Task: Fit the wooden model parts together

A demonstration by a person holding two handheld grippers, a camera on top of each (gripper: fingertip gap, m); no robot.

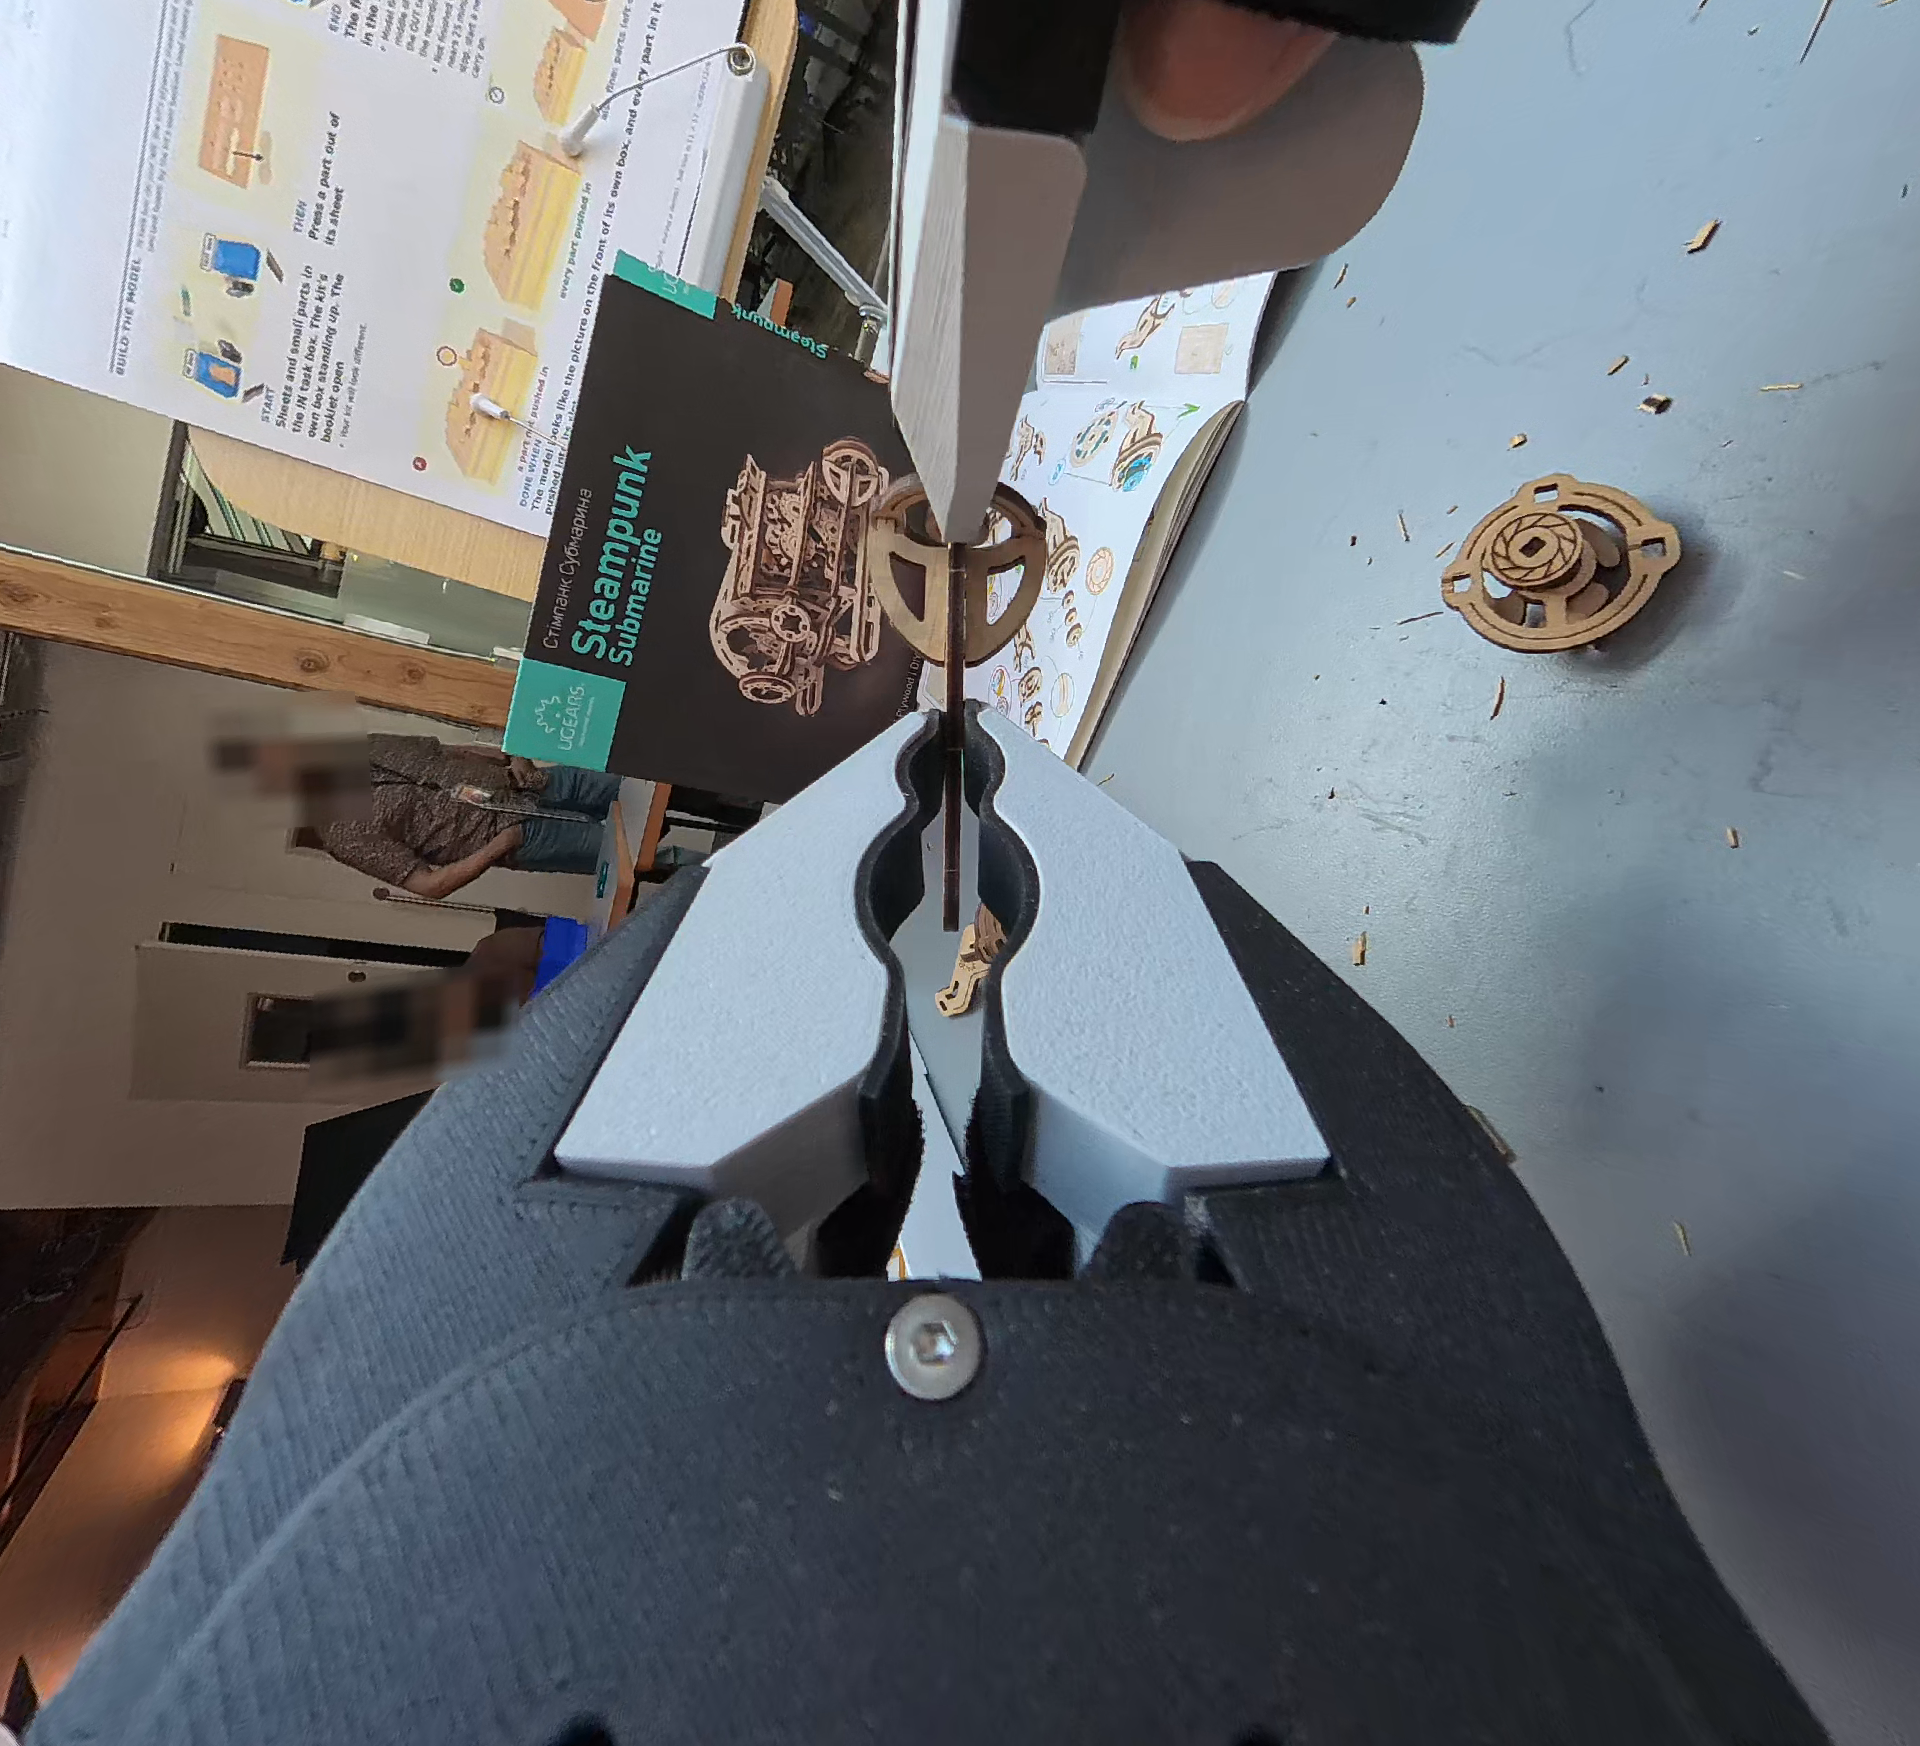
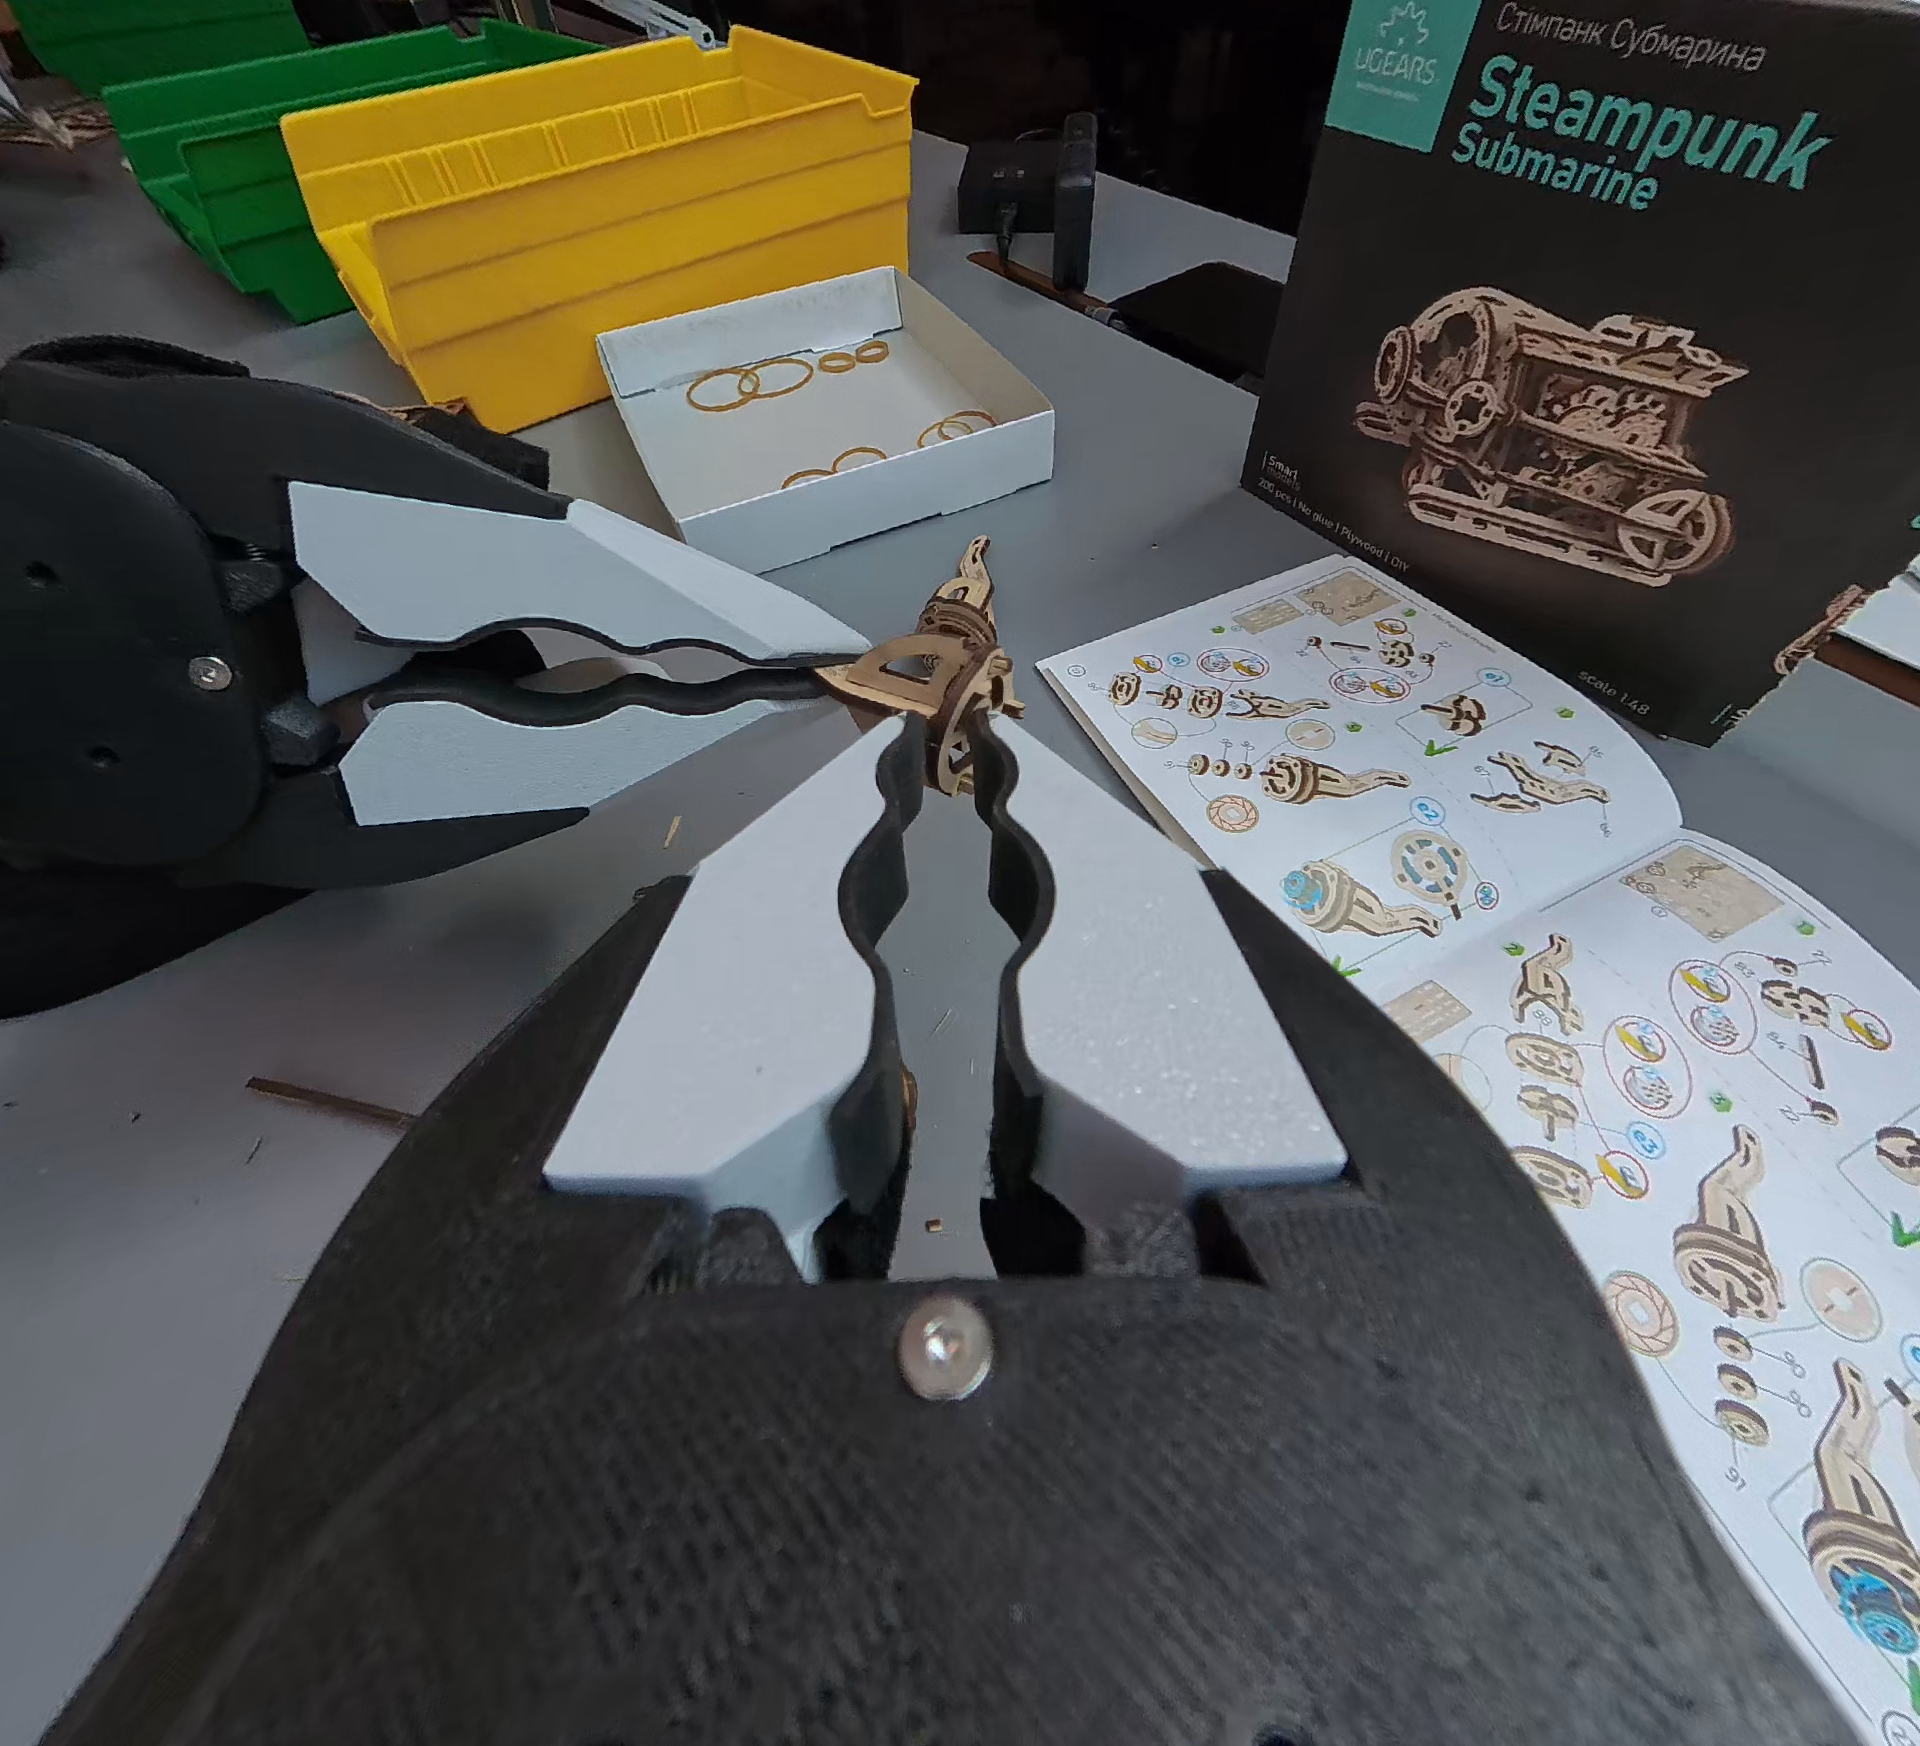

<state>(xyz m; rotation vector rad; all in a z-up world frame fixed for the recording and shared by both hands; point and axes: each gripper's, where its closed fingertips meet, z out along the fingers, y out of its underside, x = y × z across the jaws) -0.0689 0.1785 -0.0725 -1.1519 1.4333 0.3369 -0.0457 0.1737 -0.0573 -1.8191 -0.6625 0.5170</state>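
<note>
My left gripper [image 1: 951, 728] is shut on a thin flat wooden part [image 1: 951, 657], seen edge-on here. In the right wrist view the left gripper [image 2: 823, 663] comes in from the left, and the flat part [image 2: 896, 672] shows as a curved, fan-shaped piece. My right gripper [image 2: 948, 742] is shut on a small wooden sub-assembly [image 2: 961, 647] with a round hub and an arm sticking up. The flat part touches this sub-assembly at its hub. In the left wrist view the right gripper [image 1: 958, 512] points down from above onto the sub-assembly [image 1: 1006, 584]. Both are held above the grey table.
A round wooden assembly [image 1: 1558, 564] lies on the grey table [image 1: 1558, 969] among wood splinters. The open instruction booklet [image 2: 1455, 865] and the dark kit box [image 2: 1610, 325] are on the right. A white tray [image 2: 883, 507] with rubber bands, a yellow bin [image 2: 623, 242] and green bins [image 2: 208, 117] stand behind. Less than 4 cm separates the two grippers' tips.
</note>
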